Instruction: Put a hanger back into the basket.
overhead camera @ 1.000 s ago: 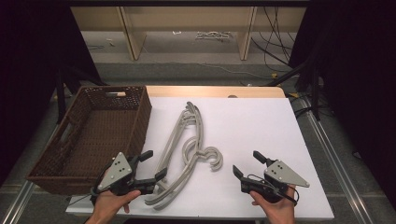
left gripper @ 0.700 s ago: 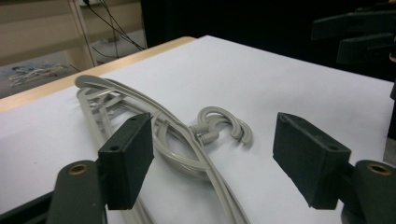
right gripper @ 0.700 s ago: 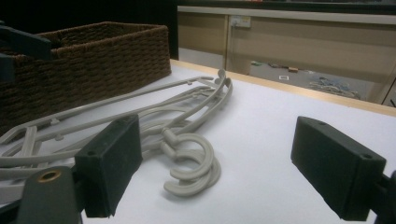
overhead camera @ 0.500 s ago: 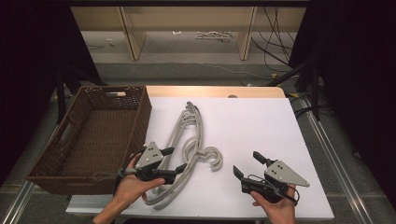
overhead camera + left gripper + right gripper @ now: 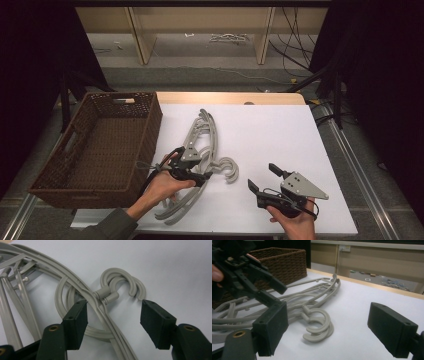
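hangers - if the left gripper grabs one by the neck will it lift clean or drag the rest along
The hangers look like thin, stiff grey plastic, so probably light and rigid. They lie stacked with hooks nested together, so lifting one would likely drag others. The smooth rounded bars may slip in the open left gripper.

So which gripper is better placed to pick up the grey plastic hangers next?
Left. The left gripper is open directly over the stacked grey plastic hangers, its jaws straddling the necks by the hooks. The right gripper is open too but sits off to the side on the white tabletop.
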Motion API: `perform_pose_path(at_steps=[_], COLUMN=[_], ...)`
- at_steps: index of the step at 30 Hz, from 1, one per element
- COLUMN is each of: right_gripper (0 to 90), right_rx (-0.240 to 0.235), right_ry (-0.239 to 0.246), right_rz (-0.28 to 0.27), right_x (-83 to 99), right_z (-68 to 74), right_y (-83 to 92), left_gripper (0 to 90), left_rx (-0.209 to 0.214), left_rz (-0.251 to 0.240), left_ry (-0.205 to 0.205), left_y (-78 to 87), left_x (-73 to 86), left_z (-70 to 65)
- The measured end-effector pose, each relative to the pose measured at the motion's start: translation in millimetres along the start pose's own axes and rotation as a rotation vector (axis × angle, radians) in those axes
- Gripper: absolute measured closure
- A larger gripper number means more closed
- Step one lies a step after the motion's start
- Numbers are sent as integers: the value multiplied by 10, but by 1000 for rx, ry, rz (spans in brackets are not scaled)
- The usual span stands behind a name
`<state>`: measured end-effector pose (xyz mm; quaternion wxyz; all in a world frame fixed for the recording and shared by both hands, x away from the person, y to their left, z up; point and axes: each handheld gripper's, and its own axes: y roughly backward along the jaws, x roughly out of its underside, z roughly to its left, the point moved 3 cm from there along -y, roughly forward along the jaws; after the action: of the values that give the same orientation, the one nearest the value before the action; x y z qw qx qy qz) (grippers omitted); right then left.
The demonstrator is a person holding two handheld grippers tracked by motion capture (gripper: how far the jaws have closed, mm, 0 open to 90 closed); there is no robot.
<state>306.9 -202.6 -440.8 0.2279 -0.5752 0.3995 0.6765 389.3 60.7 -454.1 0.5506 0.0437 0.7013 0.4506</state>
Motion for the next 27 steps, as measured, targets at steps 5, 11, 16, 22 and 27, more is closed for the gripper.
perform_pose_path(at_steps=[5, 11, 16, 22, 27], right_gripper=[177, 178, 178, 179, 182], right_rx=[-10, -17, -21, -24, -24], right_ry=[2, 9, 10, 11, 14], right_rz=[-7, 11, 13, 9, 10], right_x=[2, 10, 10, 13, 15], right_z=[10, 32, 23, 35, 40], right_y=[-14, -21, -19, -32, -35], left_gripper=[400, 445, 483, 519, 553], left_rx=[-20, -22, -18, -14, -12], left_rz=[59, 126, 168, 220, 260], left_ry=[8, -9, 4, 31, 80], left_y=[-125, -272, -327, -374, -433], left_x=[-32, -75, -93, -118, -113], left_z=[24, 45, 60, 121, 150])
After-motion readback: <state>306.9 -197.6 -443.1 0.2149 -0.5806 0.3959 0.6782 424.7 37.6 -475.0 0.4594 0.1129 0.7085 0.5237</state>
